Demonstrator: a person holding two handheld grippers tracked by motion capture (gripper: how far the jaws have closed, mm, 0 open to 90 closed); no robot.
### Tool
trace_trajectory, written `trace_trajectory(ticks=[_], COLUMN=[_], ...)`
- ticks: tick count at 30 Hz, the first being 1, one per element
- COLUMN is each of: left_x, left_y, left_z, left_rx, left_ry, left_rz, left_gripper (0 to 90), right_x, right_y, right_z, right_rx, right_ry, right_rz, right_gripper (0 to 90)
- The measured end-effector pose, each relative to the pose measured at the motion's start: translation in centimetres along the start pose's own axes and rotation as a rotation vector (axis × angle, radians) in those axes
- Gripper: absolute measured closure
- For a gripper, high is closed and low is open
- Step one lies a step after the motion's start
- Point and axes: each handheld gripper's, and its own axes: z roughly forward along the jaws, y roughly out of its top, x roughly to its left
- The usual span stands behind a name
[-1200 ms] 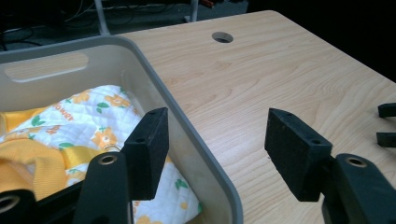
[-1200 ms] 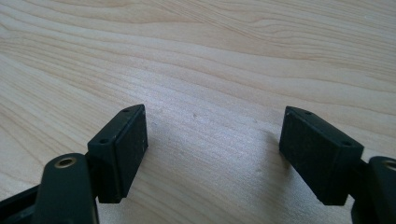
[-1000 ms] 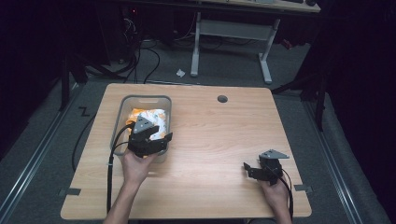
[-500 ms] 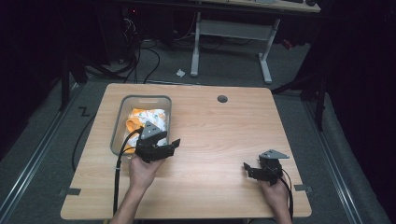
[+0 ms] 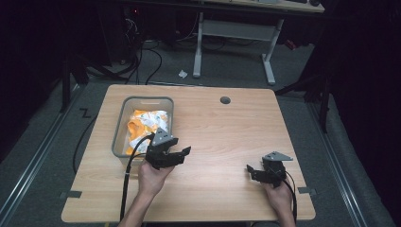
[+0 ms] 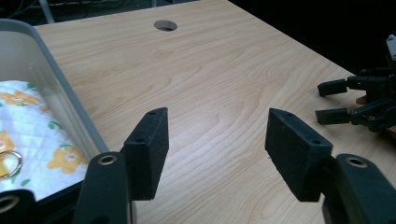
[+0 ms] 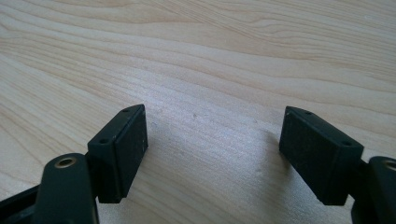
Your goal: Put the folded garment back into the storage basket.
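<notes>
In the high view my left gripper [image 5: 181,154] sits left of centre in the frame, just beside the lower right corner of the grey bin [image 5: 119,127], its jaws spread wide with nothing between them over the bare wooden table [image 5: 227,137]. The orange-flowered cloth [image 5: 142,125] lies crumpled inside that bin, in the left half of the frame. I see my right gripper [image 5: 252,171] at the lower right, also gaping and empty, low over the tabletop and well apart from the bin.
</notes>
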Motion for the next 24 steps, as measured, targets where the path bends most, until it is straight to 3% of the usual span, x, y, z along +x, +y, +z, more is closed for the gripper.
trace_trajectory(ticks=[24], left_x=[-2.1], left_y=[-1.3], left_z=[2.9], left_rx=[0.037], left_ry=[-0.04], left_rz=[0.028], left_gripper=[39.8], right_x=[0.0], right_y=[0.0], right_z=[0.0], right_rx=[0.0], right_ry=[0.0], right_rz=[0.0], right_gripper=[23.7])
